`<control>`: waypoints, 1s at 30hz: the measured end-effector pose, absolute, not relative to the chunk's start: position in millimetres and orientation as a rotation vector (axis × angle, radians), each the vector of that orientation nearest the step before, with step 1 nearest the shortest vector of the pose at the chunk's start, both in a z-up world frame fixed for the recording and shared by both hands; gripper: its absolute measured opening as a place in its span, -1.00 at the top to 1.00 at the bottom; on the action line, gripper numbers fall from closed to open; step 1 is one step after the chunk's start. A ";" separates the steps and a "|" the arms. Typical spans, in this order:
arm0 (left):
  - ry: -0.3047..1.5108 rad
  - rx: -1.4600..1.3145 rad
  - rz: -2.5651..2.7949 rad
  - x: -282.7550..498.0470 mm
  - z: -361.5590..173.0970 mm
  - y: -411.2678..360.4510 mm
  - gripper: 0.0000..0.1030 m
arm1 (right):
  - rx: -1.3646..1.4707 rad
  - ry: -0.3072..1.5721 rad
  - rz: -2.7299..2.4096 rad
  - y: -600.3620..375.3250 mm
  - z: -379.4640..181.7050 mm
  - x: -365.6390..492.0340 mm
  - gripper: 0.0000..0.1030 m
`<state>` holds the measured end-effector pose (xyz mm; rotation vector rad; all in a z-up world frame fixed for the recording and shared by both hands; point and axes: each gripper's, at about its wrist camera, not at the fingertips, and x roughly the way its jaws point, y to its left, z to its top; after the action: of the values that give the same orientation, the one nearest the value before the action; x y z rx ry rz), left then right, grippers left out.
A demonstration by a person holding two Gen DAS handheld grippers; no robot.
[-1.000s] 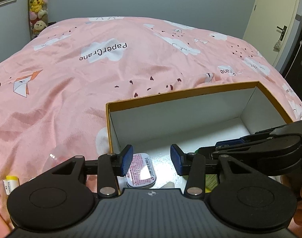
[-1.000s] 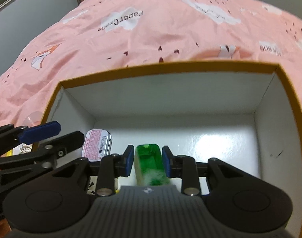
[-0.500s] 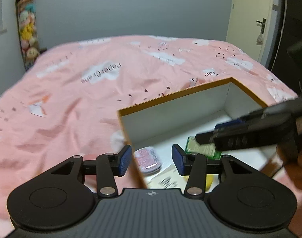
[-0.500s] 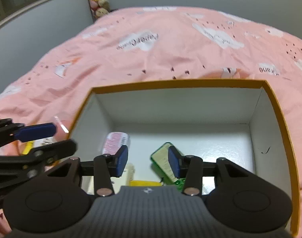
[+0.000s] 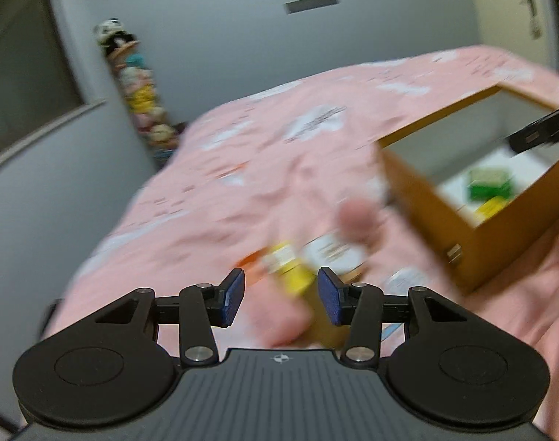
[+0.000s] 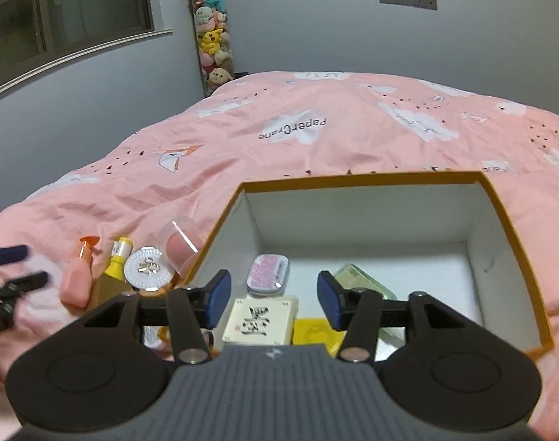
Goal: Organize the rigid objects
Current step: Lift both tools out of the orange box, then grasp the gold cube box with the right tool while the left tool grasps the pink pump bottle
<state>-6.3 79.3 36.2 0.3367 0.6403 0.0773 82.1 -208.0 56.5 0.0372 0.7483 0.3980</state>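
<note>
Seemingly yellow bottle (blurred) between open left gripper jaws.

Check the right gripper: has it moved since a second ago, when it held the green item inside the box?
Yes. The right gripper has pulled back and up from the orange-rimmed box, whose whole rim now shows. Its jaws are open, and the green item lies on the box floor.

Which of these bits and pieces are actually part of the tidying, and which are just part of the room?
Part of the job:
- box, open-topped
- inside it: pink tin, green pack, white tile, yellow packet
- waiting beside it: pink bottle, yellow tube, round case, clear cup

Just there:
- pink bedspread
- plush toys
- window
</note>
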 end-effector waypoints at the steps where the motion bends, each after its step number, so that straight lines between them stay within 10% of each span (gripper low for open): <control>1: 0.646 0.338 0.101 -11.7 37.5 87.4 -0.07 | 0.035 0.755 0.391 -209.6 55.2 78.8 -0.06; 30: 0.763 0.395 0.183 -23.2 28.1 144.3 -0.11 | -0.355 0.919 0.853 -47.9 15.0 103.6 -0.08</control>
<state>-23.2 144.3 28.1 0.3945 0.7634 0.1828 103.6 -47.9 15.0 -0.3552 0.9189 0.8526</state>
